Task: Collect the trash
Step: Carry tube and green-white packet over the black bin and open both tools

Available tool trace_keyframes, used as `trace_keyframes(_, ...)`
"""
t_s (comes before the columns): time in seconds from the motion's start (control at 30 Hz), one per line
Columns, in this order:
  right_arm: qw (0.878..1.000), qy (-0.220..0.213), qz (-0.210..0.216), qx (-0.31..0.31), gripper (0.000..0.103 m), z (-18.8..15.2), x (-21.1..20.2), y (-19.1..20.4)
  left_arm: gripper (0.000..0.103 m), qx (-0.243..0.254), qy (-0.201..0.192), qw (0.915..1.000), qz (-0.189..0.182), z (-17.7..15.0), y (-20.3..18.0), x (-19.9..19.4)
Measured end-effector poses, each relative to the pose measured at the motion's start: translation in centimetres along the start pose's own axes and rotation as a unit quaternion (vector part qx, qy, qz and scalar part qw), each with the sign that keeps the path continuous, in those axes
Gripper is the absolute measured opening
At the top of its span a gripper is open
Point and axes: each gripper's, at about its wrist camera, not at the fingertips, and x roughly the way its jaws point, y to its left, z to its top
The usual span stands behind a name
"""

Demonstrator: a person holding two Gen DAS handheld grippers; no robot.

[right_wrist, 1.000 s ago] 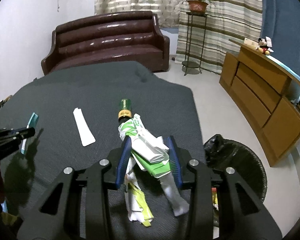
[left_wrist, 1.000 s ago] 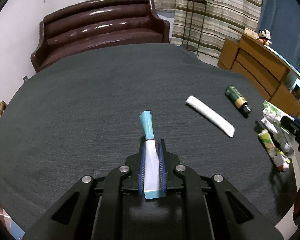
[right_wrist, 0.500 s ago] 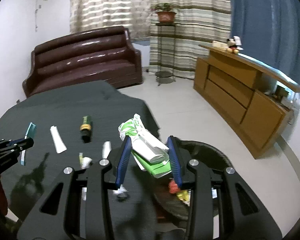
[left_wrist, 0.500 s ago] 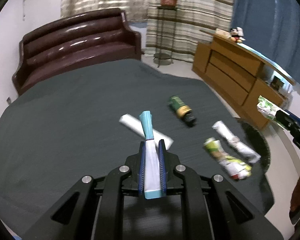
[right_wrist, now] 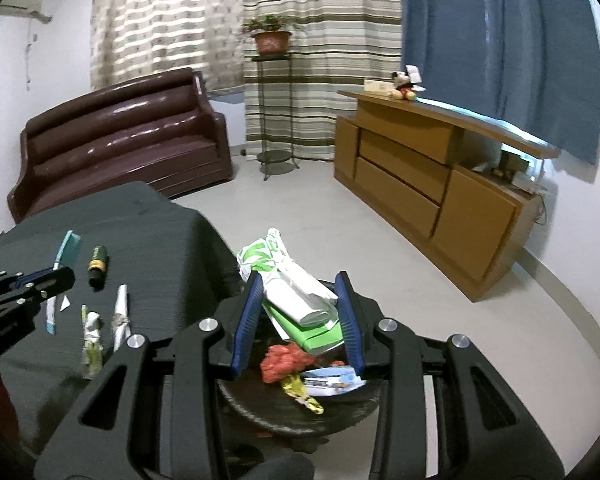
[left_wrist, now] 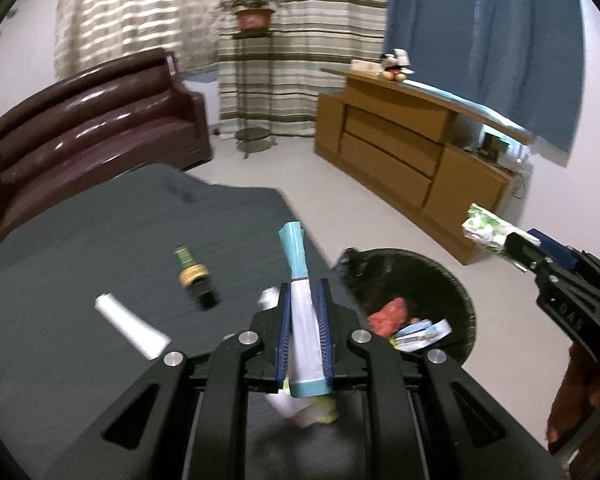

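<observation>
The left claw (left_wrist: 304,320) is clenched on a flat blue-and-white wrapper (left_wrist: 302,308). The wrapper's long axis runs along the fingers: its light-blue crimped end sticks out forward past the tips, its white middle is pinched between the blue pads (left_wrist: 283,332), and its blue-edged tail lies back toward the camera. It hangs above the near corner of the dark worktop (left_wrist: 100,248), close to the black trash bin (left_wrist: 456,280).

The right claw (right_wrist: 298,312) grips a crumpled green-and-white package (right_wrist: 296,292) between its blue pads, the jaws held partly apart by the bundle. The package lies along the fingers, tilted a little; its crinkled white-and-green end juts forward beyond the tips, and a flat green slab shows at its underside. It is held directly over the bin, which in the right wrist view sits under the fingers and holds a red crumpled scrap (right_wrist: 284,362), a blue-and-white packet (right_wrist: 332,384) and a yellow wrapper (right_wrist: 304,396).

On the worktop lie a small dark-green bottle (left_wrist: 192,272) on its side with a gold band and a black cap pointing toward the camera, a white tube (left_wrist: 132,326) lying diagonally beside it, and two twisted wrappers (right_wrist: 106,322) near the edge by the bin. Beyond stand a brown sofa (left_wrist: 88,128) and a wooden sideboard (left_wrist: 412,160).
</observation>
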Motion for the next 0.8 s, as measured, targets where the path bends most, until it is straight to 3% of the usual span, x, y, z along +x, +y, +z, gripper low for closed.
trace_keyframes(0.27, 1.000, -0.002, -0.020, 0.017, 0.036, -0.5, 0.8, -2.7, 0.014, 0.030, -0.001, 0.9993, -0.020, 0.8, -4.0, 2.2)
trace_keyframes(0.8, 0.998, 0.011, -0.034, 0.042, 0.037, -1.4, 3.4, -5.1, 0.014, 0.047, 0.015, 0.9988, -0.001, 0.8, -7.6, 5.7)
